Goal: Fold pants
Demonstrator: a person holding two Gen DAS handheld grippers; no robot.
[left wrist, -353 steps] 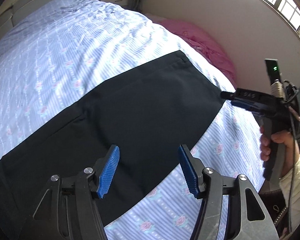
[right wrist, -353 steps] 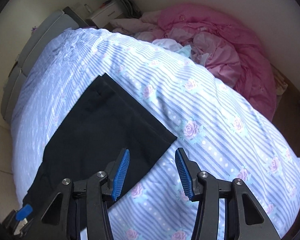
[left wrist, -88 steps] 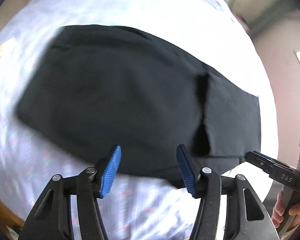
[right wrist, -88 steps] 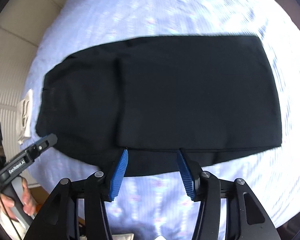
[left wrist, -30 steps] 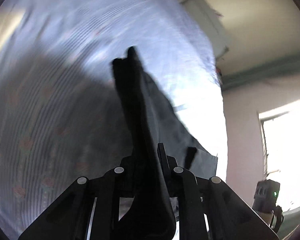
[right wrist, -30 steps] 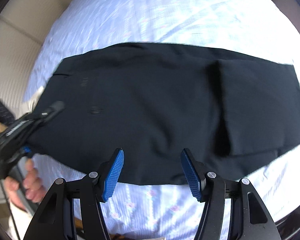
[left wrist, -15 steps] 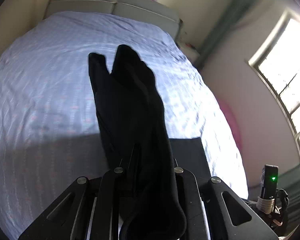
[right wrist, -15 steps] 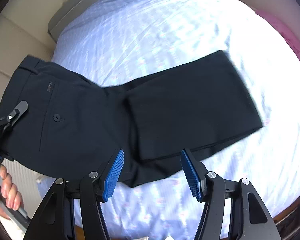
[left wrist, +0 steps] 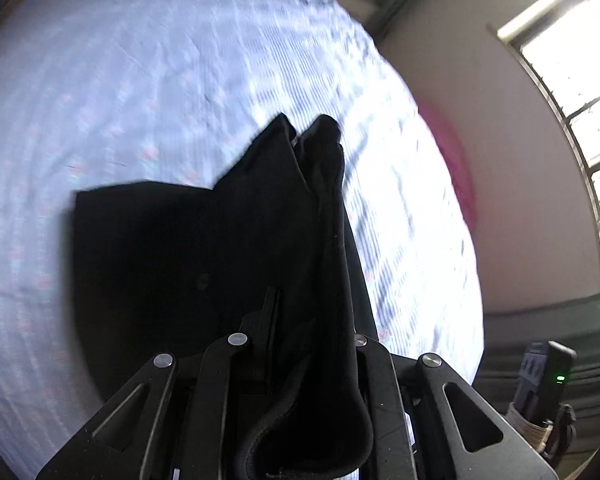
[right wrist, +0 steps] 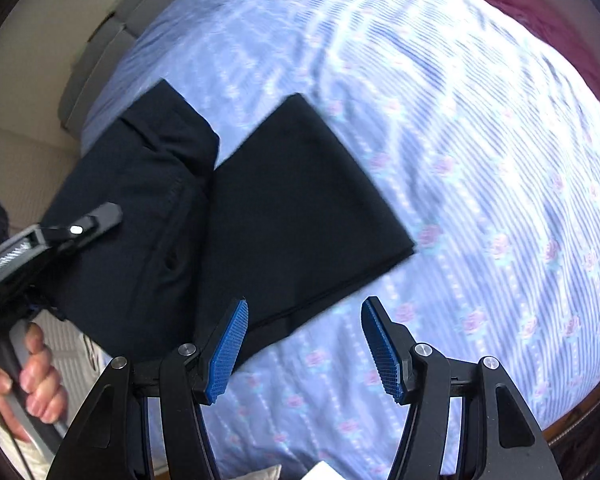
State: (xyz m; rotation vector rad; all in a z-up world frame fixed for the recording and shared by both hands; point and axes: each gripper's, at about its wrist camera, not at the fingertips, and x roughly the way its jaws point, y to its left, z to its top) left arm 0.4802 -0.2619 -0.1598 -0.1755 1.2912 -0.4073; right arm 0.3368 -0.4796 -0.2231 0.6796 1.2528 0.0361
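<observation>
Pants: the black, smooth-woven pants [right wrist: 292,208] are partly lifted and partly lying on the bed. In the right wrist view a flat folded panel rests on the cover at centre, its far corner pointing up and right, its near edge just beyond the right gripper's blue pads. The waist end rises off the bed on the left of that view, hanging in thick folds with a stitched seam showing.

Left gripper: the black hand-held left gripper [left wrist: 300,344] is clamped on the pants' waist end; its fingers are drawn close together with cloth bunched between them and spilling back over the gripper body. In its own view the cloth stands up in two dark peaks in front of the lens. In the right wrist view the same gripper [right wrist: 100,220] shows at the left, its tip against the raised cloth, with the person's left hand [right wrist: 32,376] wrapped round the handle.

Right gripper: the black right gripper with ribbed blue pads [right wrist: 304,348] is spread wide and grips nothing. It sits above the near edge of the bed; its left pad overlaps the pants' near corner in the view, but contact cannot be told.

Bed: the pale blue striped bed cover with small pink roses [right wrist: 480,184] fills both views, blurred in the left wrist view.

Surroundings: pink bedding [right wrist: 540,4] lies past the far right edge of the bed; a bright barred window [left wrist: 580,92] is on the right wall.
</observation>
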